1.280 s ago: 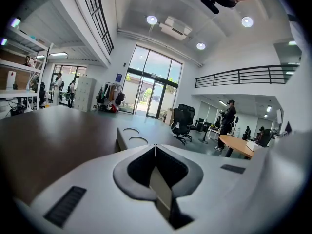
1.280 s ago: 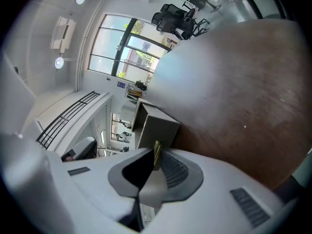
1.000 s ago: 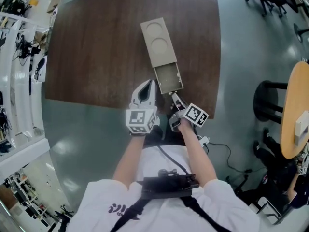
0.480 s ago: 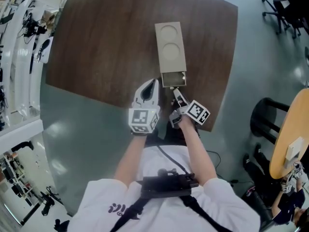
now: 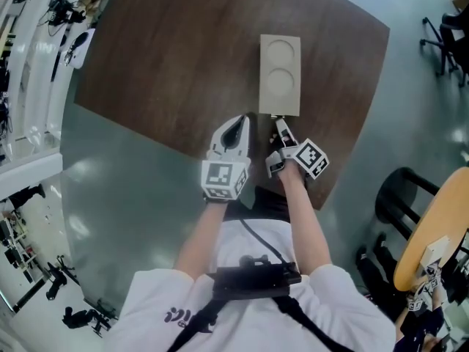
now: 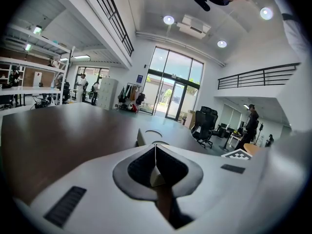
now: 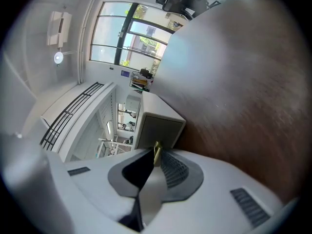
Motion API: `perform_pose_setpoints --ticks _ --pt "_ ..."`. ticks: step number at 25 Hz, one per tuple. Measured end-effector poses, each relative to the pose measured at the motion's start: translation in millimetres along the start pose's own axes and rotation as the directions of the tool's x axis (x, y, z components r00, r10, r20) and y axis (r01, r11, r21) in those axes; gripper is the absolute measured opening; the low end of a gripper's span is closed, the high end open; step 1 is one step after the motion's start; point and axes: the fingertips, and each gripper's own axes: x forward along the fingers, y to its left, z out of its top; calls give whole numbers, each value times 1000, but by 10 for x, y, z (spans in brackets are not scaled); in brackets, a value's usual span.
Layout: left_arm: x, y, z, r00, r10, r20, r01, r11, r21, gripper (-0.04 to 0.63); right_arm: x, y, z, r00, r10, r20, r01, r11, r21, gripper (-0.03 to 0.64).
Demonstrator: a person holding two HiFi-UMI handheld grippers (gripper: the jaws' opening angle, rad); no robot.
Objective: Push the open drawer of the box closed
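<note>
White-shelled left claw (image 5: 241, 121) sits at the near edge of the dark wood tabletop (image 5: 168, 64), jaws pressed together with nothing between them, just left of the box and apart from it. Right claw (image 5: 279, 124) lies beside it, jaws also together, tips against the drawer front (image 7: 157, 129). A thin yellowish strip (image 7: 156, 152) shows at those tips; whether it is pinched cannot be told. Beyond, the beige box (image 5: 280, 75) lies lengthwise on the tabletop, two round recesses in its top, drawer flush with its near end.
</note>
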Motion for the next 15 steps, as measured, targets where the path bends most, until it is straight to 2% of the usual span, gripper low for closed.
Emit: perform_pose_setpoints --ticks 5,9,15 --pt "-47 87 17 1000 2 2 -2 1000 -3 14 -2 -11 -46 1000 -28 10 28 1000 -3 50" --pt "-110 30 25 1000 -17 1 17 1000 8 14 46 60 -4 997 72 24 -70 995 -77 51" --pt "-273 5 39 998 -62 -3 62 998 28 14 -69 6 -36 997 35 65 -29 994 -104 51"
